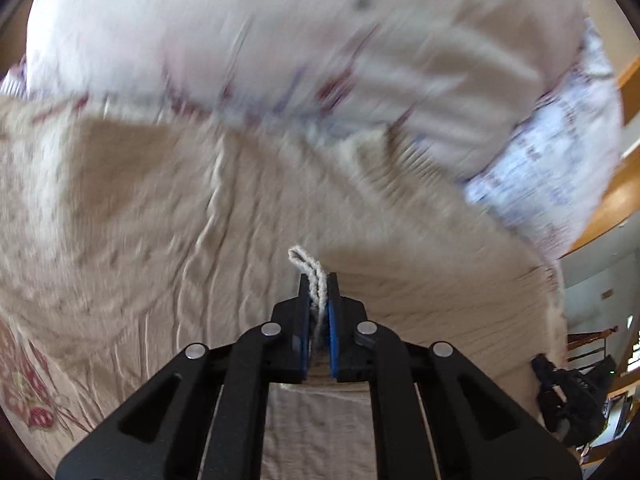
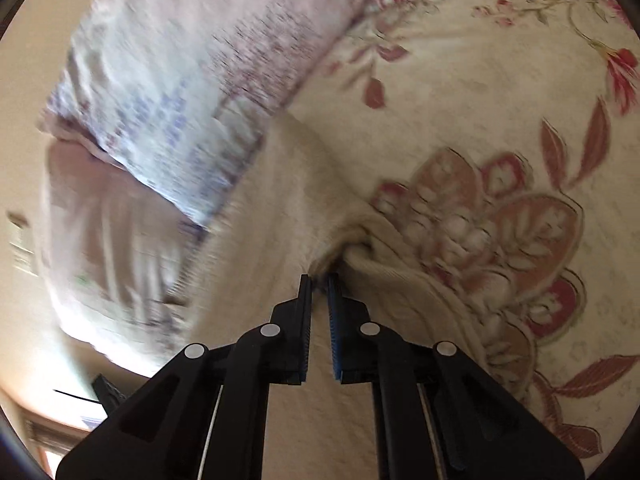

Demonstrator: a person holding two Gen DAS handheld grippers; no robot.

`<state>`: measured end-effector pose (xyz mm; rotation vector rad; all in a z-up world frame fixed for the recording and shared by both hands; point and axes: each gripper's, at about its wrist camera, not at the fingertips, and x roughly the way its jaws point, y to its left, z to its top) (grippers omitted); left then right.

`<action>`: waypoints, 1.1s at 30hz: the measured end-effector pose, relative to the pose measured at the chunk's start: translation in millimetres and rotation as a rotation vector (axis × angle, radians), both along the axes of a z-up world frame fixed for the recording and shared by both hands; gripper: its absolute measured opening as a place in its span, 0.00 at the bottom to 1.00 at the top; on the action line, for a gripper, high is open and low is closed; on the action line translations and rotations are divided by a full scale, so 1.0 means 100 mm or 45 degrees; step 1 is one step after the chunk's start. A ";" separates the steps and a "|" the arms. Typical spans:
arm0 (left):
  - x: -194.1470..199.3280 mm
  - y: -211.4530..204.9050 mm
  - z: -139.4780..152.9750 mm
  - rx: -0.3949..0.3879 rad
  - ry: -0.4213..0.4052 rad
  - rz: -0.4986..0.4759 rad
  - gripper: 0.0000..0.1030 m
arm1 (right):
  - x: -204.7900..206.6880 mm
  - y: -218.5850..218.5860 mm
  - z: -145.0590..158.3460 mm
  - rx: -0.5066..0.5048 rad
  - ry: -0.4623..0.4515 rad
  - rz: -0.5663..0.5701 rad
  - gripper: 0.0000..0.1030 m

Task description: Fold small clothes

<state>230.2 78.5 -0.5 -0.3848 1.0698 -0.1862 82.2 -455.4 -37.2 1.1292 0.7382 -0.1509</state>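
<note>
A cream knit garment (image 1: pixel 420 248) hangs stretched between my two grippers over a bed. My left gripper (image 1: pixel 319 280) is shut on one edge of it, and a bit of the knit edge (image 1: pixel 306 264) sticks up between the blue pads. In the right wrist view the same cream garment (image 2: pixel 280 208) bunches at my right gripper (image 2: pixel 319 280), which is shut on a gathered fold of it. The other gripper (image 1: pixel 568 396) shows at the right edge of the left wrist view. Both views are motion-blurred.
A floral bedspread (image 2: pixel 500 120) with red flowers lies below. A white pillow (image 1: pixel 240 32) and a blue-patterned pillow (image 2: pixel 160 120) lie at the head of the bed. A wooden headboard (image 1: pixel 616 196) and room furniture show at the right.
</note>
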 end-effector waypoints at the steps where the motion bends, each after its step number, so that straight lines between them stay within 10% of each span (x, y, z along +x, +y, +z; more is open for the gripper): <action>1: -0.02 0.01 0.00 -0.004 -0.016 0.009 0.11 | 0.00 0.00 0.00 -0.011 0.004 0.006 0.09; 5: -0.06 0.02 0.04 -0.032 -0.008 0.008 0.28 | -0.12 -0.01 0.17 -0.158 0.030 -0.016 0.11; 9: -0.27 0.25 0.18 -0.118 -0.067 0.061 0.47 | -0.11 0.13 0.50 -0.381 -0.066 0.038 0.47; 27: -1.27 2.73 -0.04 -0.463 -0.065 1.057 0.41 | 0.54 0.75 0.42 -0.461 0.114 0.435 0.75; 33: -1.13 3.08 -0.12 -0.547 -0.098 1.146 0.34 | 0.44 0.77 0.47 -0.392 0.141 0.416 0.75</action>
